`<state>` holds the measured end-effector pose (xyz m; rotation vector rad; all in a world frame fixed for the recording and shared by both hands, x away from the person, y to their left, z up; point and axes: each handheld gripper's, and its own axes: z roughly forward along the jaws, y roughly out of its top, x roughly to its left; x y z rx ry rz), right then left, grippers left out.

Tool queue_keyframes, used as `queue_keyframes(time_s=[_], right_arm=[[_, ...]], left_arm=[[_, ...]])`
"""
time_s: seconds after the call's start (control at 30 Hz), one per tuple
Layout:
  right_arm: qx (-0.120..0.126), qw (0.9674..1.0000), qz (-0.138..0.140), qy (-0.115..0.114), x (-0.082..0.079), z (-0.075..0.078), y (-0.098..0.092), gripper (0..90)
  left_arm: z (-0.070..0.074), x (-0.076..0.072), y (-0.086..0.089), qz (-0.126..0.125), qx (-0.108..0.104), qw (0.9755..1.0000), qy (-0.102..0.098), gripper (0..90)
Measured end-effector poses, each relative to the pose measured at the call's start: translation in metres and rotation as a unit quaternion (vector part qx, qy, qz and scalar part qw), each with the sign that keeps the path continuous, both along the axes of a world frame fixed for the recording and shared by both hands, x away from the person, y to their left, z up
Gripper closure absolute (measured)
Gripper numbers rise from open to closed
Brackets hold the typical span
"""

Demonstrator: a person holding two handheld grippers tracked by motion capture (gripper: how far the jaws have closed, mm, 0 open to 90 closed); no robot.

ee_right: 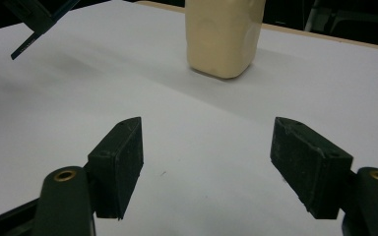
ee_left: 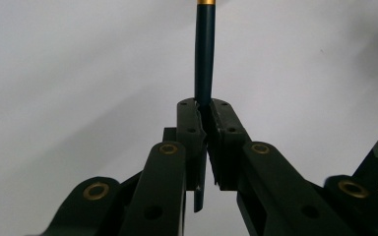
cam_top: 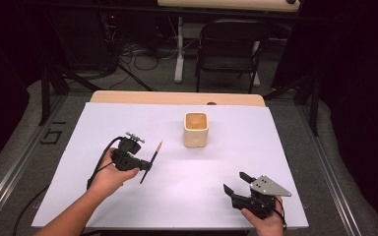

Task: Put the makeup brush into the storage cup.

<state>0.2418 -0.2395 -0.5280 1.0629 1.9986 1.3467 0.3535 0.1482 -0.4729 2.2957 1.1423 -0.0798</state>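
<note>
The left gripper (cam_top: 144,166) is clenched on a slim dark blue pen-like stick with a gold band and orange-brown tip (cam_top: 152,161), held over the white table cover (cam_top: 128,123), left of centre. The high view shows the stick slanting, tip up and toward the far side, lower end nearer the person. The left gripper view adds detail: the dark shaft (ee_left: 204,59) passes between the closed jaws, its gold band at the top edge and its cut lower end hanging below the pads. The left hand (cam_top: 109,176) grasps the gripper body.

The right gripper (cam_top: 236,183) sits at the near right of the table, released, jaws wide apart with nothing between them; the right hand (cam_top: 265,222) holds it. The right gripper view shows bare cover between its jaws.

A cream, square-sided cup with rounded corners (cam_top: 196,129) stands upright near the table's middle, well apart from both grippers. Its open top shows from the high view; the right gripper view shows its side wall (ee_right: 224,37) and the stick's lower end (ee_right: 24,46).
</note>
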Motion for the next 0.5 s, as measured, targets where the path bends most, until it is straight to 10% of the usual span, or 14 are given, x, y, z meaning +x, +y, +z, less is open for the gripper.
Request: queue_keyframes(time_s=[0.5], right_arm=[[-0.009, 0.9997, 0.004, 0.022, 0.007, -0.003, 0.005, 28.3]], left_arm=[[-0.009, -0.009, -0.020, -0.010, -0.064, 0.9978, -0.016, 84.7]])
